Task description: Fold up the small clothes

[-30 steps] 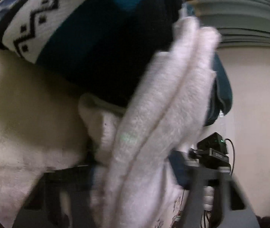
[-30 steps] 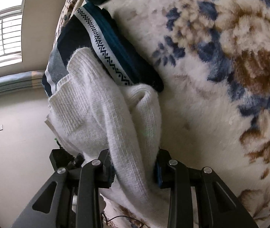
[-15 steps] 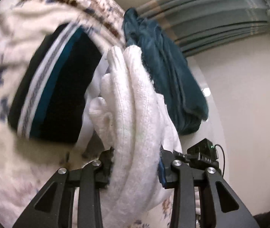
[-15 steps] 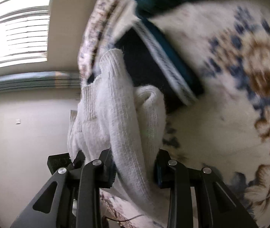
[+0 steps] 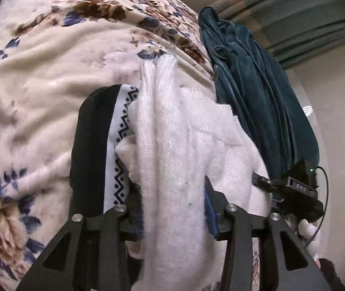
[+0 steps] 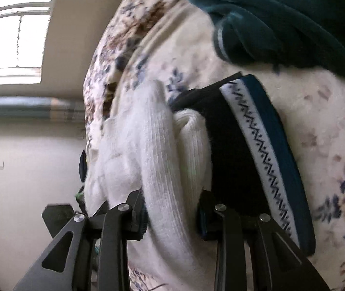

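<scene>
A white knit garment hangs bunched between both grippers, lifted off the floral blanket. My left gripper grips one thick fold of it; its jaws are opening, and the knit still fills the gap between the pads. In the right wrist view my right gripper holds another fold of the white knit garment, jaws also opening, with cloth pressed between them. A folded dark garment with a white zigzag band lies on the blanket just behind the knit. The same dark garment shows in the right wrist view.
A crumpled teal garment lies at the blanket's far edge, also the teal garment at the top of the right wrist view. Grey-green curtains, a bright window and a plain wall stand beyond the bed. A gloved hand holds the other gripper's body.
Both grippers have risen and drawn back with the white knit garment in them. The dark folded garment now sits farther off, and more of the blanket shows.
</scene>
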The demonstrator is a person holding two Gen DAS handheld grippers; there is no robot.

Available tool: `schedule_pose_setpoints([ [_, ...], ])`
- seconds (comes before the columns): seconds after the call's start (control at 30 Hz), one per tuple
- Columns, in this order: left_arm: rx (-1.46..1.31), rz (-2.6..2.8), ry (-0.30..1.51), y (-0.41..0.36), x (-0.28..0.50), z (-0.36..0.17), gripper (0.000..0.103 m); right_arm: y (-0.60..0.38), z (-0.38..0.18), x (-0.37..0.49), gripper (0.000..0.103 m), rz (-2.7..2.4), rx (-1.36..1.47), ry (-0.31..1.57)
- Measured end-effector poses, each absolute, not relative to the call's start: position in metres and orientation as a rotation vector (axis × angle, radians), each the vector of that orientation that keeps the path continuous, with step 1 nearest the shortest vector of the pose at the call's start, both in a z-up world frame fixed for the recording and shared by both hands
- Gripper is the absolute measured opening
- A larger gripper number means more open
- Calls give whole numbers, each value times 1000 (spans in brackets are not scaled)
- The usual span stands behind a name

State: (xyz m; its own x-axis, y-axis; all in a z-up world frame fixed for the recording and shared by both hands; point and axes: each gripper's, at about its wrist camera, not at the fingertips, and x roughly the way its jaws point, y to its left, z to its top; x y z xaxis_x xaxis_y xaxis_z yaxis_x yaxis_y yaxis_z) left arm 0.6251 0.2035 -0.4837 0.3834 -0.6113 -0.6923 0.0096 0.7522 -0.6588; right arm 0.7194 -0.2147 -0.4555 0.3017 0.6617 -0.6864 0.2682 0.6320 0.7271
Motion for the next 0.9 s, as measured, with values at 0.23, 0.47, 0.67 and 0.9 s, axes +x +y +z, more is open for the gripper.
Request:
schedule_pose_setpoints([
  [0.23,-577,-409,1134,198,632,-465,46,-231,-445,693,57,225,707,1350],
  [0.47,-521,-386,1100,185,646,-476,41,-246,-463,661,24,250,845,1342],
  [0.67,-431,-313,1111,174,639,-461,44,-236,-445,656,29,189,671,1349],
  [0.9,-157,-41,1082,144,596,-422,91,-192,-370,625,99,-31,161,1199],
])
